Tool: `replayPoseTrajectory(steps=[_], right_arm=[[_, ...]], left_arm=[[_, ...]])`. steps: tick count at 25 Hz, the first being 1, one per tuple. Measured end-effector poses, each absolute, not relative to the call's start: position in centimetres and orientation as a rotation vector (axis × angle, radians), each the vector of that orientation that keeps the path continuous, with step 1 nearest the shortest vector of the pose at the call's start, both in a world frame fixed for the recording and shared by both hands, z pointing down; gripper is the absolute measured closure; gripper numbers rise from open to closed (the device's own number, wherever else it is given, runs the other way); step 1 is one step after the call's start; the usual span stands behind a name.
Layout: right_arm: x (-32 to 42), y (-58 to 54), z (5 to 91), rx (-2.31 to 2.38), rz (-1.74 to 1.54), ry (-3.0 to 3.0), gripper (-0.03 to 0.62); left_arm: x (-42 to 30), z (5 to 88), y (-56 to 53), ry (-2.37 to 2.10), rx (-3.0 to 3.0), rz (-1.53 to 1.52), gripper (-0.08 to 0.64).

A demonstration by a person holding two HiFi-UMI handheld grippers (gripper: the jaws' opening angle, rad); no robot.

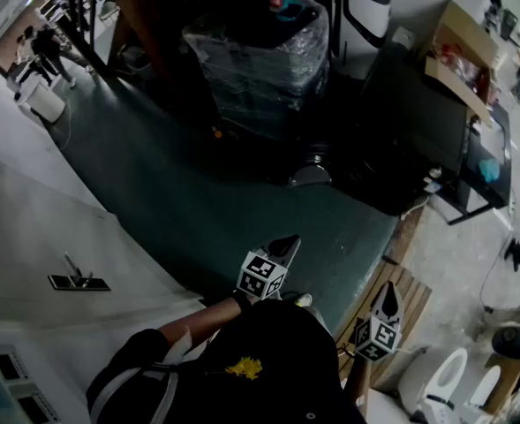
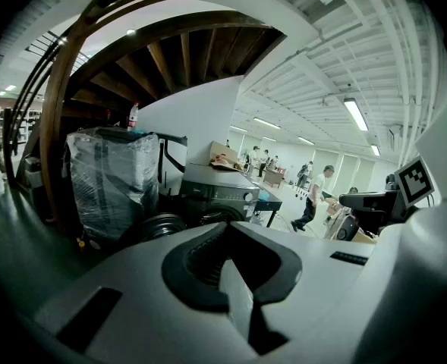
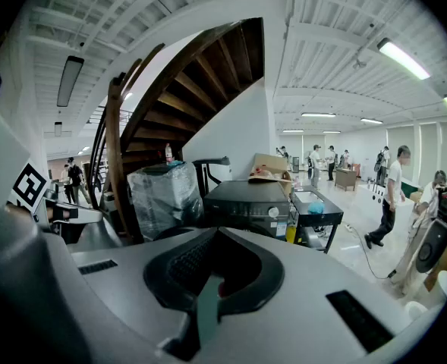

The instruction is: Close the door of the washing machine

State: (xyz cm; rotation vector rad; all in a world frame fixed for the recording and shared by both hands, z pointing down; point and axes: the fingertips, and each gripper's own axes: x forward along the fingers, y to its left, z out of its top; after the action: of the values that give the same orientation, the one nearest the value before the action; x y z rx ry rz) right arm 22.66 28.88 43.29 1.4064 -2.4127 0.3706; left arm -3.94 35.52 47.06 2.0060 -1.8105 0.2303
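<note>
The dark washing machine (image 1: 414, 135) stands a good way ahead on the green floor. Its round door (image 1: 310, 175) hangs open toward the left. The left gripper view shows the machine (image 2: 217, 194) with the open door (image 2: 153, 227) beside it. The right gripper view shows the machine's top and knob (image 3: 247, 202). My left gripper (image 1: 285, 245) and right gripper (image 1: 388, 295) are held low near my body, well short of the machine. Both point forward and slightly down. Their jaws meet with nothing between them.
A plastic-wrapped stack (image 1: 260, 56) with a bottle on top stands left of the machine, under a wooden spiral stair (image 3: 170, 97). A cardboard box (image 1: 458, 47) and a black table (image 1: 480, 179) are to the right. A wooden pallet (image 1: 401, 294) lies near my feet. People walk in the hall.
</note>
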Motion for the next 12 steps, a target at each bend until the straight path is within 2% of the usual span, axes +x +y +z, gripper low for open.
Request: replayPoseTrajectory(steps=[12], right_arm=[[25.0,28.5,43.4,1.324,0.384,-2.453,0.568]], left_arm=[[-2.7,46.3,35.8,-1.858,1.946,0.164,0.541]])
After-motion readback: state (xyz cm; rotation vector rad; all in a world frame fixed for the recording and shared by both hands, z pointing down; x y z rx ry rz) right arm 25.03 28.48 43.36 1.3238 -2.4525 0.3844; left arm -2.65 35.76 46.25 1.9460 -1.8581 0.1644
